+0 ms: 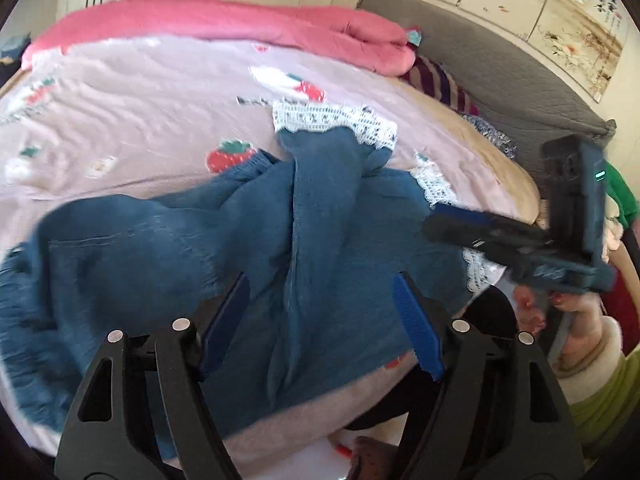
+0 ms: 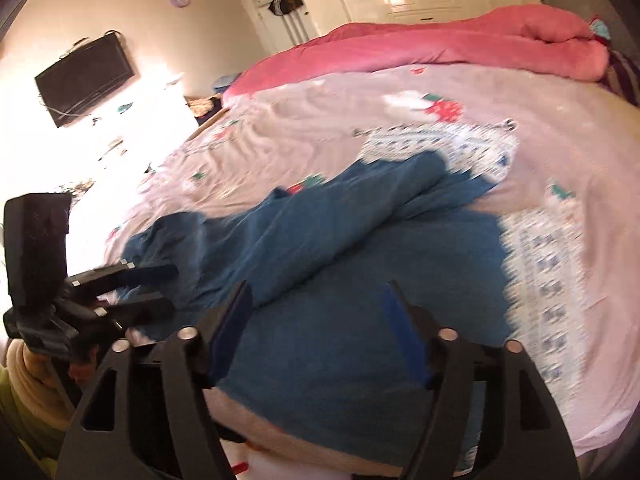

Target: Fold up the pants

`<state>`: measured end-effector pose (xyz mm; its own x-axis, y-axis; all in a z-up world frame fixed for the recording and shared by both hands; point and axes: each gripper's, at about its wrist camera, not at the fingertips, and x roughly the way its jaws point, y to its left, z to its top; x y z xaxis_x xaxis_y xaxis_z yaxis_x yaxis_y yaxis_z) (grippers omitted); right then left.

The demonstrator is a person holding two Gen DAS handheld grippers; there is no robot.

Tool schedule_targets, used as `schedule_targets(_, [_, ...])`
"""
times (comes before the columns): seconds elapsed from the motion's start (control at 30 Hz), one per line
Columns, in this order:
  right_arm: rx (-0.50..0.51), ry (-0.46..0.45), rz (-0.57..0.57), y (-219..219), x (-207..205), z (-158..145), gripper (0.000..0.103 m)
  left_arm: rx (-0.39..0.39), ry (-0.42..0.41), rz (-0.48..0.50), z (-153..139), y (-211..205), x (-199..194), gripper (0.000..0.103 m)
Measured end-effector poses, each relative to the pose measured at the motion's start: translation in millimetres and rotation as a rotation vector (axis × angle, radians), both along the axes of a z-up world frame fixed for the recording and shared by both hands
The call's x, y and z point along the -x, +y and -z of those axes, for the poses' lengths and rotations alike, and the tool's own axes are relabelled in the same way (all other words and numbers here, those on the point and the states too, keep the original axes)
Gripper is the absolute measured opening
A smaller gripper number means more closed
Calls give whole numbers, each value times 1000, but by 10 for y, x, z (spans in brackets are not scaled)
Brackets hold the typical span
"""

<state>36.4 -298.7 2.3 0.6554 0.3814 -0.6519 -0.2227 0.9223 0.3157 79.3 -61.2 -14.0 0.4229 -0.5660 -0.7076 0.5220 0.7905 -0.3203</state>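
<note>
Blue pants (image 1: 224, 240) with white lace cuffs (image 1: 332, 120) lie crumpled on the pink strawberry-print bed sheet (image 1: 120, 108). My left gripper (image 1: 320, 292) is open and empty, hovering above the middle of the pants. My right gripper (image 2: 316, 300) is open and empty above the pants (image 2: 360, 248) near the lace cuffs (image 2: 552, 272). The right gripper also shows in the left wrist view (image 1: 440, 224), to the right over the lace edge. The left gripper shows in the right wrist view (image 2: 168, 288), at the left end of the pants. Both views are motion-blurred.
A rolled pink blanket (image 1: 224, 20) lies along the bed's far side. A grey headboard (image 1: 520, 76) and striped pillow (image 1: 440, 84) stand at the right. The bed's near edge (image 1: 320, 416) is just below the pants. A wall television (image 2: 84, 80) hangs at the left.
</note>
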Motion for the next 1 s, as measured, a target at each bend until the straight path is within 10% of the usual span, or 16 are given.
schedule_targets(0.13, [46, 9, 17, -112, -277, -71, 81, 2, 59, 18, 213, -166, -243, 48])
schedule_targets(0.3, [131, 31, -12, -73, -844, -103, 83, 15, 104, 1, 415, -250, -398, 2])
schedule_targets(0.8, [516, 242, -178, 751, -2744, 269, 79, 88, 87, 62, 464, -209, -336, 0])
schedule_targets(0.87, [548, 300, -194, 762, -2843, 397, 59, 91, 90, 66, 470, -214, -343, 0])
schedule_targets(0.93, [515, 342, -215, 725, -2883, 463, 17, 93, 93, 67, 487, -211, -361, 0])
schedule_targets(1.0, [472, 320, -208, 650, -2842, 394, 9, 96, 95, 65, 497, -215, -377, 0])
